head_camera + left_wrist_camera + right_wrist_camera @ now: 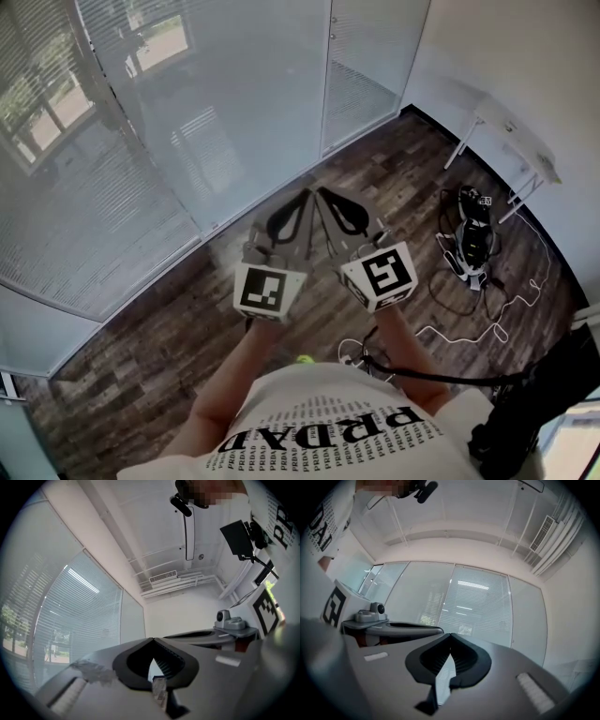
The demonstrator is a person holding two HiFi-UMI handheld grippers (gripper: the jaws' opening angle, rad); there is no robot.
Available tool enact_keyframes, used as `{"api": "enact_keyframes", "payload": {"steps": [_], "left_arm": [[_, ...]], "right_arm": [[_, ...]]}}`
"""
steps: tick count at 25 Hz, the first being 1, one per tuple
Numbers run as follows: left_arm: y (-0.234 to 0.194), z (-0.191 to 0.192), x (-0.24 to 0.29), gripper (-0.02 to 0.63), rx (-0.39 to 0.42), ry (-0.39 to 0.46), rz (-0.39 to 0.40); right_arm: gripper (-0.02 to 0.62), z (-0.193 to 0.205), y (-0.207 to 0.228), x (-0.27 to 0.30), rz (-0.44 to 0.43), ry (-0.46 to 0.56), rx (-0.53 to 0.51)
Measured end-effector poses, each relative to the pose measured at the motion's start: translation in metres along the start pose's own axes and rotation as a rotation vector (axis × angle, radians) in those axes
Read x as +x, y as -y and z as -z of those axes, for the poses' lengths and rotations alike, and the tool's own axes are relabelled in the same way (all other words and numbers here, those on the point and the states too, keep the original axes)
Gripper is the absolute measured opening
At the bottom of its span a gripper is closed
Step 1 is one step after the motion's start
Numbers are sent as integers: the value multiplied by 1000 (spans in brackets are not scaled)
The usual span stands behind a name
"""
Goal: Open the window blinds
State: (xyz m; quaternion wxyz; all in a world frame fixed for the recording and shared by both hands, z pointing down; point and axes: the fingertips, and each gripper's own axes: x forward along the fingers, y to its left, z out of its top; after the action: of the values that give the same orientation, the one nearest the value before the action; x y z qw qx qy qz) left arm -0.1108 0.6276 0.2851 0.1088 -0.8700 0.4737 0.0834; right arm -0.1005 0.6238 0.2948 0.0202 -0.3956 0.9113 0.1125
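- The left gripper point(302, 199) and the right gripper point(324, 193) are held side by side in front of the person, their tips close to each other, both aimed toward the far left of the room
- The left gripper's jaws are together, tip against tip, with nothing between them
- The right gripper's jaws are likewise pressed together and empty
- The window blinds point(89, 211) hang lowered along the glass wall point(262, 84) across the far and left side; their slats grey out most of the outside, with trees and daylight showing faintly at the far left
- Both grippers are well apart from the blinds, with bare wooden floor point(178, 323) between
- No cord, wand or handle for the blinds can be made out in any view
- By my reading the task is at its very start: nothing is gripped and the blinds are not yet opened
- What is left is all of it: come up to the wall, find the control, take hold and work it
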Motion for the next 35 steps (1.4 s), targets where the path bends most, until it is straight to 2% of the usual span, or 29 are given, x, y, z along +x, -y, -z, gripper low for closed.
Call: {"api": "enact_keyframes", "payload": {"steps": [5, 11, 19, 27, 32, 35], "left_arm": [[-9, 17, 7, -9, 9, -24, 2], [-27, 29, 28, -9, -22, -10, 7], [-68, 54, 97, -9, -43, -17, 39], [-120, 63, 169, -9, -25, 18, 72], [-133, 82, 243, -9, -36, 23, 78], [-153, 89, 244, -9, -46, 21, 75]], "right_arm": [[9, 13, 6, 10, 8, -14, 13], [8, 27, 21, 32, 17, -22, 0], [8, 48, 78, 88, 56, -44, -1], [8, 51, 137, 157, 94, -10, -31], [8, 65, 203, 190, 94, 0, -41], [8, 69, 199, 209, 98, -11, -55]]}}
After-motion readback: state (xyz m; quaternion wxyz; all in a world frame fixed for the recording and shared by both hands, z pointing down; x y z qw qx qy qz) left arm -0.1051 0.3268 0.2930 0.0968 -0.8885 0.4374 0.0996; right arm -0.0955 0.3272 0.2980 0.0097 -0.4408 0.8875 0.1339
